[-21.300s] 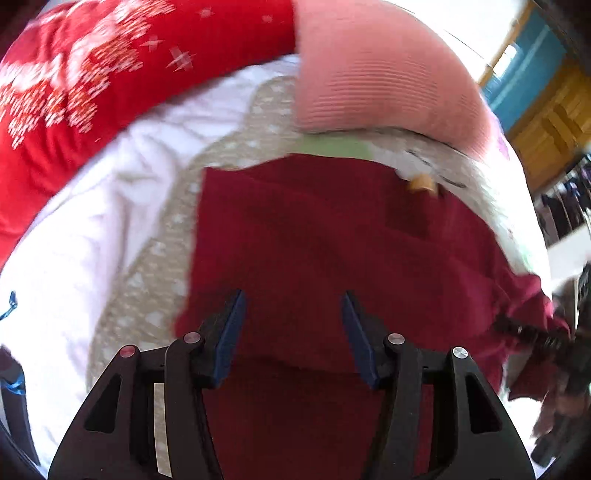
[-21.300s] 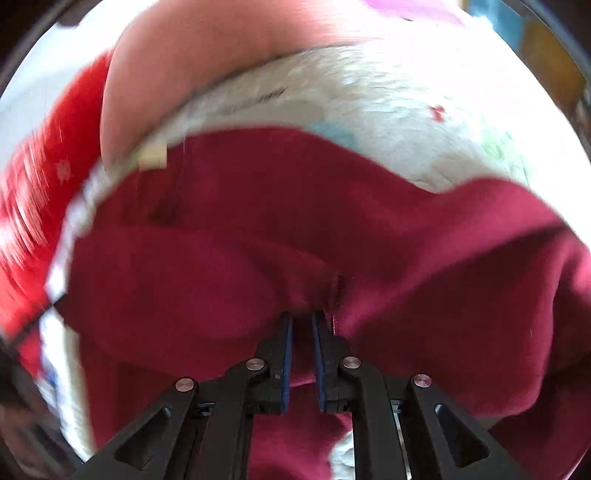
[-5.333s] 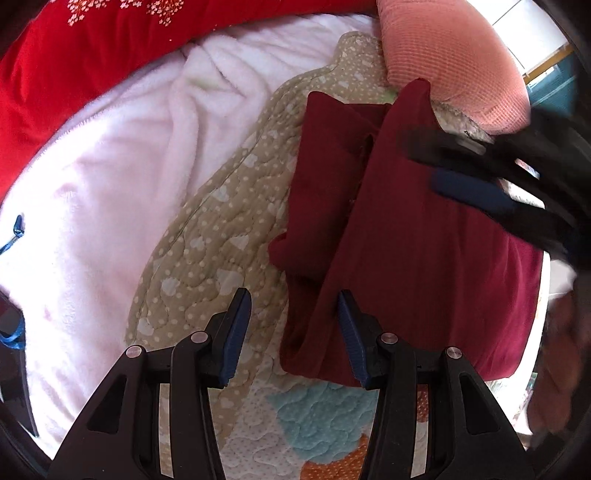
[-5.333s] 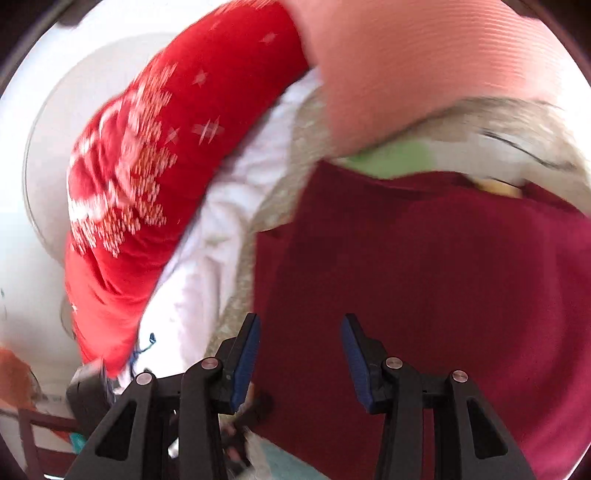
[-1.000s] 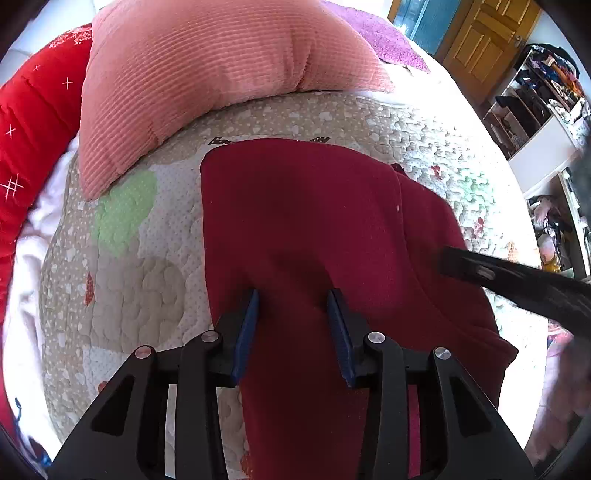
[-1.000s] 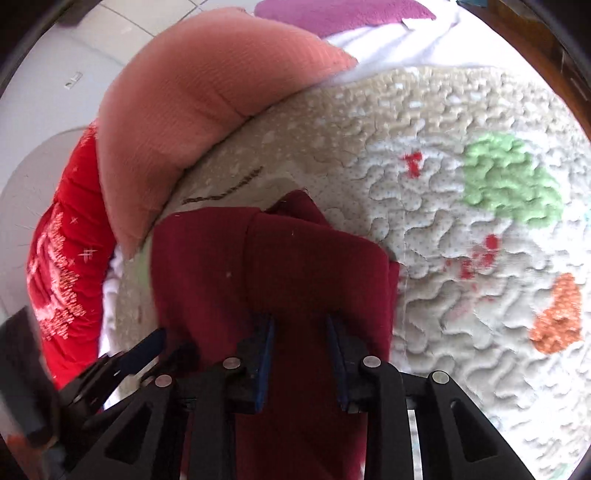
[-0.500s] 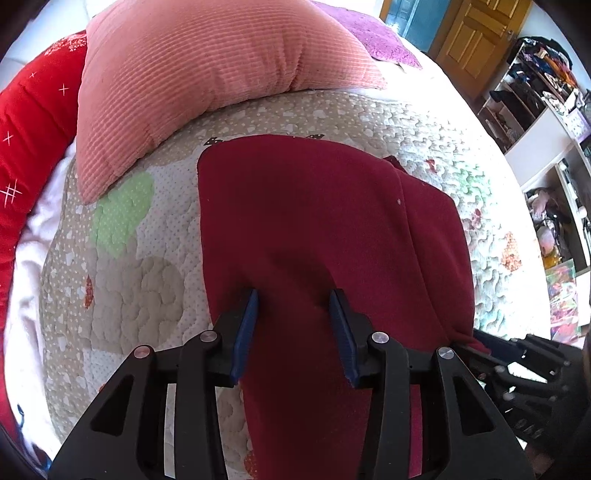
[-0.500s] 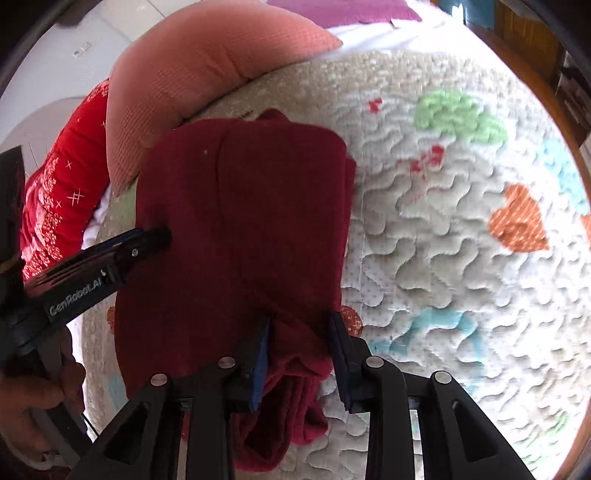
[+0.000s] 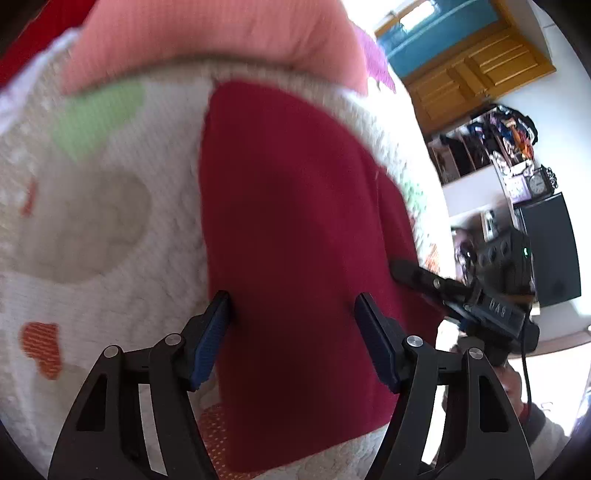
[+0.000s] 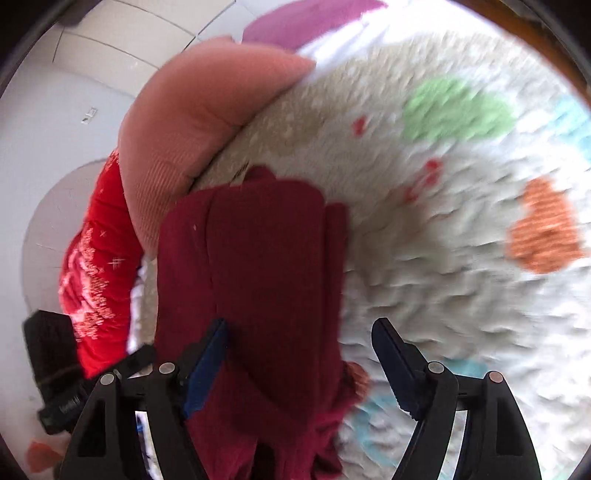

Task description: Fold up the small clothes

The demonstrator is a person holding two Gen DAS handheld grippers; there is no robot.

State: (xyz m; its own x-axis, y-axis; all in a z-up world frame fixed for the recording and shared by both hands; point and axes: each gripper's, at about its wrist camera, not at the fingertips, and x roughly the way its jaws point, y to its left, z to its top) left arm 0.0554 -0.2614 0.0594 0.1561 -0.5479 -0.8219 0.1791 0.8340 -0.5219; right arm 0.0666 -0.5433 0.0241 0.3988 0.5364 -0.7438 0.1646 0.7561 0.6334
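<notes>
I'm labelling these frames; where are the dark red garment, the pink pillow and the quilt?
dark red garment (image 9: 295, 229): left wrist view, middle of its folded top face.
pink pillow (image 10: 207, 122): right wrist view, its ribbed front.
quilt (image 10: 461, 288): right wrist view, bare cream patch right of the garment.

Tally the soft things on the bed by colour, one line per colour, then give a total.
Dark red folded garment: 1
Salmon-pink ribbed pillow: 1
Bright red patterned cushion: 1
Purple cloth: 1
Cream quilt with coloured patches: 1
Total: 5
</notes>
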